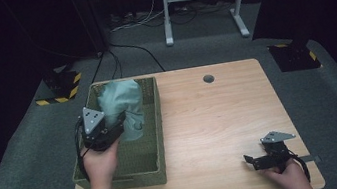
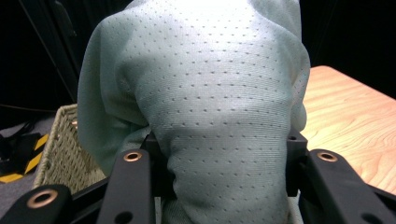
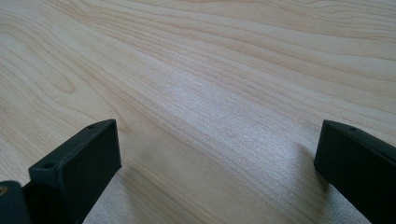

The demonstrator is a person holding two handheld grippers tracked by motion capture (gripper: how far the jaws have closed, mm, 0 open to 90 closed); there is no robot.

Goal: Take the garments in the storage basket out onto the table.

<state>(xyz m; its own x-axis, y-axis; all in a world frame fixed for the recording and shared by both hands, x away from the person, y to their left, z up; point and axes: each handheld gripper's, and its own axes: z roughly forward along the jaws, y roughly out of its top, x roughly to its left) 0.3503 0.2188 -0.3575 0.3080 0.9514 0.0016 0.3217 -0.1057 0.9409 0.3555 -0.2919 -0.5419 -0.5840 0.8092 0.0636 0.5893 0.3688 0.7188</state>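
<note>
The left tongs pinch a pale green cloth, lifted over the basket at the surface's left. It looks light, soft and limp, likely to sag; bunched folds give the surest hold. The right tongs rest open, empty, near the right edge

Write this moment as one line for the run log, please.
left gripper: shut on cloth, lifted over basket | right gripper: open, low over table, holding nothing

Black two-jaw claws, grey triangular plates, black cables
</note>
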